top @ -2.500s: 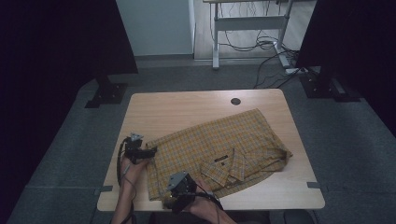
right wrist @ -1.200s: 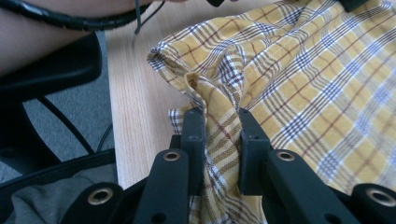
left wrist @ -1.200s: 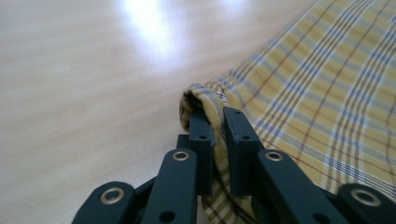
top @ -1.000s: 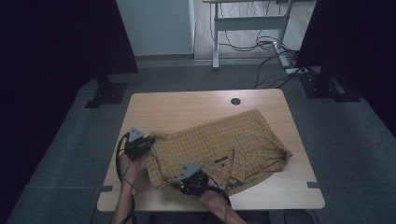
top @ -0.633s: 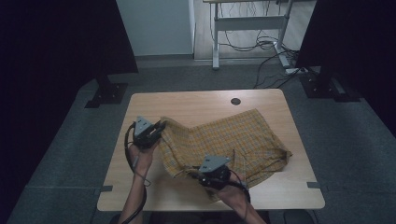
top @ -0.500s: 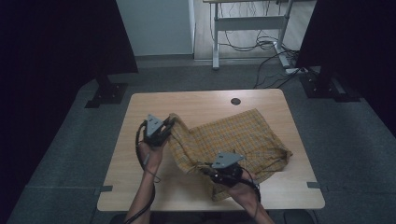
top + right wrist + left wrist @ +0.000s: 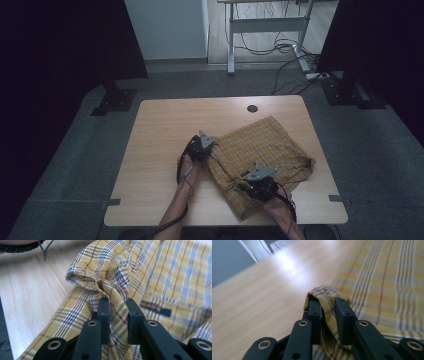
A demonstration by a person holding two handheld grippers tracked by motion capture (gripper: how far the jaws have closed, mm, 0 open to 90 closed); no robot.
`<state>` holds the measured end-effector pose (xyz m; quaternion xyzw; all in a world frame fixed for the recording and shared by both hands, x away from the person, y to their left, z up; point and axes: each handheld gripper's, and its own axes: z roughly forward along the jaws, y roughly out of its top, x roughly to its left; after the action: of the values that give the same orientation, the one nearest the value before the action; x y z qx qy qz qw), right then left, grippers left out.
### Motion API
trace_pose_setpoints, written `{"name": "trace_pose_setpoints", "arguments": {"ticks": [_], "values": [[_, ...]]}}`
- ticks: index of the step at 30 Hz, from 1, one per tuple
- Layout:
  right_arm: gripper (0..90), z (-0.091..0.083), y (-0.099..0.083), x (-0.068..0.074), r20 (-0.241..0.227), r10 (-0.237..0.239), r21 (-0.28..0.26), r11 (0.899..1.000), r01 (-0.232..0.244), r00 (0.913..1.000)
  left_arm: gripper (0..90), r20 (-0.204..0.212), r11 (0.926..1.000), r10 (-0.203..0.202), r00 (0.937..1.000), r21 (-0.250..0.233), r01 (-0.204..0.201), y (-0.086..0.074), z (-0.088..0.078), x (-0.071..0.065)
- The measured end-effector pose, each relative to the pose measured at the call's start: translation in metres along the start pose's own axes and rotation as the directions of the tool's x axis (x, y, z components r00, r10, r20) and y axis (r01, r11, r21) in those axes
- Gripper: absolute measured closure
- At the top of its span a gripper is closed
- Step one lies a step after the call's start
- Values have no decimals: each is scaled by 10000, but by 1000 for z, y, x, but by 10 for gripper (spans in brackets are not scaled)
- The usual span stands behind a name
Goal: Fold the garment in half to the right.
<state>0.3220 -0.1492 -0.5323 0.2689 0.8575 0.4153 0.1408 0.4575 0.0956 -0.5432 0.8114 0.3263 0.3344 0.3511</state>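
Fingers of the left gripper, just easing apart, barely pinch the yellow plaid shirt on the table, while the right gripper clamps a bunched fold, so that left edge could slip and the fold sag

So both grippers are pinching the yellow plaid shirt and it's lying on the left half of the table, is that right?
Not quite. Both the left gripper and the right gripper are pinching folds of the yellow plaid shirt, but the high view shows it lying on the right half of the table, not the left.
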Motion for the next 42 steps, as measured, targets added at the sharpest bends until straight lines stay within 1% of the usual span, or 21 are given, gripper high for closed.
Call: {"name": "trace_pose_setpoints", "arguments": {"ticks": [3, 4, 7, 8, 9, 13, 15, 16, 18, 20, 24, 28, 30, 32, 35, 37, 38, 39, 40, 41, 42], "values": [[764, 7, -6, 0, -215, 222, 140, 9997, -219, 9995, 764, 88, 9993, -64, 9999, 375, 61, -10, 3, -2], [764, 9, -8, 1, -254, 248, 166, 9996, -244, 9994, 765, 124, 9992, -211, 9997, 340, 207, -14, 2, -2], [764, 12, -8, 7, -384, 202, 171, 9997, -196, 9991, 766, 232, 9983, -447, 9987, 396, 438, -20, -5, 1], [764, 13, -7, 9, -430, 167, 184, 9997, -159, 9989, 766, 258, 9980, -428, 9988, 470, 415, -22, -9, 4], [764, 14, -7, 11, -505, 141, 193, 9997, -132, 9986, 766, 322, 9972, -574, 9978, 503, 557, -25, -12, 6], [762, 22, -1, 23, -826, 6, 229, 9997, 13, 9966, 768, 445, 9931, -820, 9956, 872, 779, -35, -27, 17], [761, 27, 3, 30, -984, -135, 261, 9995, 162, 9951, 770, 522, 9871, -1258, 9907, 1059, 1197, -41, -35, 25], [760, 30, 5, 35, -1061, -191, 286, 9993, 222, 9942, 771, 571, 9834, -1507, 9869, 1109, 1438, -45, -39, 28], [758, 36, 10, 44, -1258, -335, 285, 9989, 374, 9915, 773, 603, 9784, -1756, 9826, 1210, 1674, -52, -47, 35], [756, 43, 15, 54, -1484, -438, 290, 9984, 486, 9880, 774, 609, 9738, -1957, 9788, 1297, 1867, -59, -55, 41], [752, 56, 25, 73, -1903, -679, 300, 9967, 750, 9794, 775, 428, 9664, -2205, 9745, 1447, 2123, -72, -71, 50], [748, 69, 37, 92, -2252, -1076, 329, 9925, 1180, 9683, 776, 287, 9584, -2474, 9685, 1544, 2402, -85, -86, 59], [747, 74, 41, 102, -2419, -1237, 331, 9902, 1356, 9624, 775, 263, 9525, -2729, 9617, 1477, 2663, -91, -92, 62], [747, 78, 45, 109, -2576, -1355, 281, 9887, 1476, 9567, 775, 263, 9487, -2923, 9560, 1338, 2864, -97, -97, 64], [751, 80, 48, 115, -2691, -1548, 226, 9857, 1669, 9506, 773, 327, 9462, -3005, 9532, 1360, 2936, -101, -102, 69], [759, 78, 50, 118, -2670, -1757, 114, 9826, 1854, 9476, 758, 404, 9443, -3080, 9505, 1345, 3003, -102, -104, 74], [762, 76, 51, 120, -2645, -1872, 26, 9808, 1948, 9460, 750, 484, 9422, -3184, 9467, 1265, 3104, -102, -106, 77], [765, 73, 53, 122, -2614, -1964, -72, 9795, 2015, 9450, 749, 516, 9379, -3361, 9404, 1099, 3291, -101, -108, 81], [767, 70, 55, 123, -2577, -2081, -190, 9774, 2103, 9436, 749, 520, 9345, -3491, 9356, 937, 3435, -100, -112, 84], [768, 67, 58, 125, -2533, -2178, -333, 9757, 2166, 9425, 751, 524, 9320, -3589, 9319, 742, 3547, -97, -116, 87], [769, 63, 62, 126, -2489, -2245, -499, 9745, 2190, 9422, 753, 496, 9325, -3601, 9316, 493, 3578, -93, -122, 90]]}}
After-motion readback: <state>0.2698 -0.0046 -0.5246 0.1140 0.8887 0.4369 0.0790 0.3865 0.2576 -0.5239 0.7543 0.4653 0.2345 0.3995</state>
